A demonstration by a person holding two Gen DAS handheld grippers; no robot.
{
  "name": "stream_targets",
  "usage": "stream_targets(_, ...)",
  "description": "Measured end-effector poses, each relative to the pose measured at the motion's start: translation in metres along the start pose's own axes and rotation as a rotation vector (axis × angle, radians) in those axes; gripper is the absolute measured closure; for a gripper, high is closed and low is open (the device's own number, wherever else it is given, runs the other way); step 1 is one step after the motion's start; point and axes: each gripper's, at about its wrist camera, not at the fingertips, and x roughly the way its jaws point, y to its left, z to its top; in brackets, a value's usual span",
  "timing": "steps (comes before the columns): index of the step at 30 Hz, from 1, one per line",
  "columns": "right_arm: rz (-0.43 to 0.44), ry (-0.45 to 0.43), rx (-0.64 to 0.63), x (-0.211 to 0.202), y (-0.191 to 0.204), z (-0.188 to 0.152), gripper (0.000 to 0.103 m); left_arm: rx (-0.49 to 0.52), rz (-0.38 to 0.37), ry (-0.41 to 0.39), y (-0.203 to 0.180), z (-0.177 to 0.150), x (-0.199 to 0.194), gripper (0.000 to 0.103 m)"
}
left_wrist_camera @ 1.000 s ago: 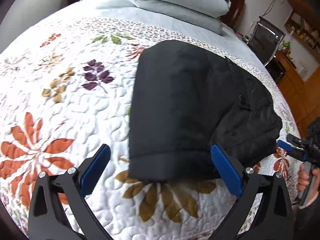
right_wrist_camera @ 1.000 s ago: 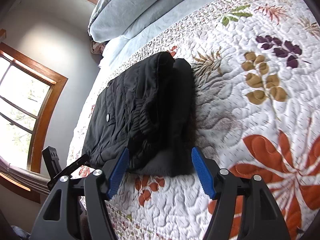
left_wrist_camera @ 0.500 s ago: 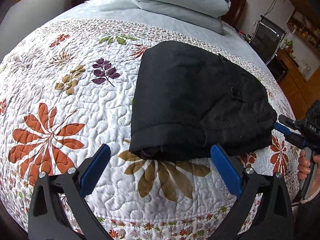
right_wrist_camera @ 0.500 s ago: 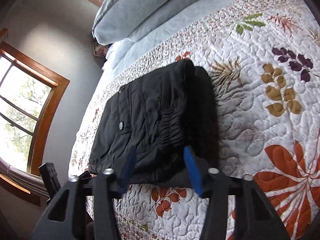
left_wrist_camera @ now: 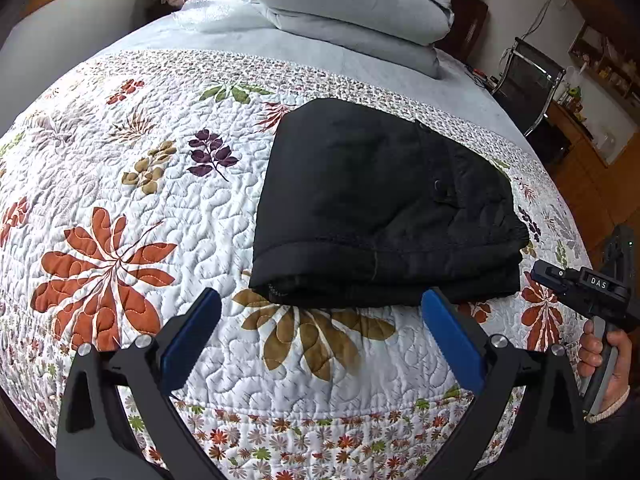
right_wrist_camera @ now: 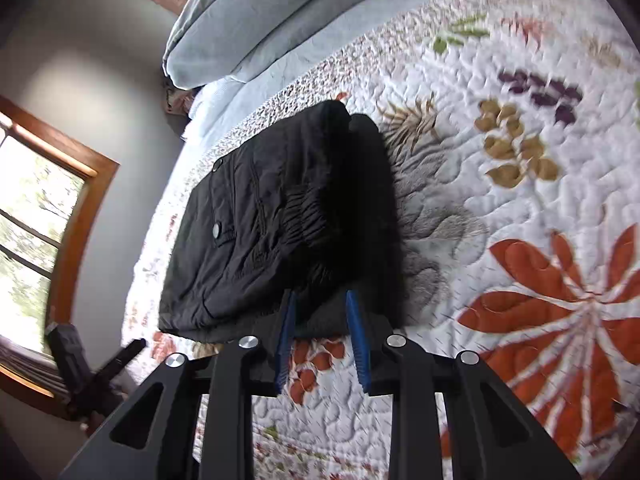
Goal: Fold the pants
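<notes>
The right gripper (right_wrist_camera: 320,336) has just been narrowing its jaws, and they now stand part-way closed at the near edge of the folded black pants (right_wrist_camera: 280,220). The blue pads (right_wrist_camera: 286,340) seem to bracket that hem with a gap between them, and whether they press on cloth cannot be made out, so no pinch is confirmed. The left gripper (left_wrist_camera: 320,344) hangs with its jaws spread wide and empty, short of the pants' near edge, over the floral quilt (left_wrist_camera: 120,200) of the bed.

The pants lie in a compact, several-layer bundle on the quilt, toward the side of the bed nearest the window (right_wrist_camera: 36,216).

The main risk appears to be a partial catch. If the right jaws close on only the top layer, lifting could peel the fold open and undo the stack. If they close too low, they may snag the quilt along with the hem and drag the bedding. With the left jaws holding nothing, the bundle could also slide or skew under a one-sided pull.

Counted: two grippers, one pair of pants, one quilt, two stacked grey pillows (left_wrist_camera: 352,4), one chair (left_wrist_camera: 528,76) beyond the bed.
</notes>
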Motion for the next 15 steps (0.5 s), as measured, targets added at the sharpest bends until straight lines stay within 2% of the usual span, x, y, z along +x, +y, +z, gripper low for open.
stream_targets(2,-0.087,-0.036,-0.071,-0.018,0.021,-0.009,0.064,0.016,0.011,-0.023,-0.008,0.000,-0.012,0.003)
stream_targets(4,-0.145,-0.076,-0.158,-0.035,0.047,-0.021,0.060,0.035,0.023,-0.047,-0.015,0.000,-0.023,0.003)
stream_targets(5,-0.165,-0.085,-0.183,-0.040,0.057,-0.025,0.052,0.044,0.029,-0.058,-0.019,0.000,-0.030,0.003)
stream_targets(6,-0.188,-0.094,-0.208,-0.045,0.069,-0.031,0.041,0.048,0.033,-0.067,-0.021,0.000,-0.035,0.003)
stream_targets(7,-0.200,-0.104,-0.229,-0.050,0.079,-0.035,0.037,0.052,0.040,-0.075,-0.024,-0.001,-0.042,0.003)
stream_targets(9,-0.216,-0.131,-0.267,-0.060,0.101,-0.047,0.019,0.057,0.050,-0.086,-0.029,-0.003,-0.054,0.003)
stream_targets(10,-0.222,-0.139,-0.281,-0.062,0.109,-0.052,0.015,0.060,0.052,-0.086,-0.032,-0.005,-0.060,0.003)
stream_targets(11,-0.239,-0.150,-0.297,-0.065,0.119,-0.057,0.006,0.065,0.050,-0.083,-0.034,-0.007,-0.064,0.003)
stream_targets(15,-0.296,-0.169,-0.345,-0.071,0.145,-0.073,0.004,0.100,0.080,-0.096,-0.043,-0.017,-0.084,0.003)
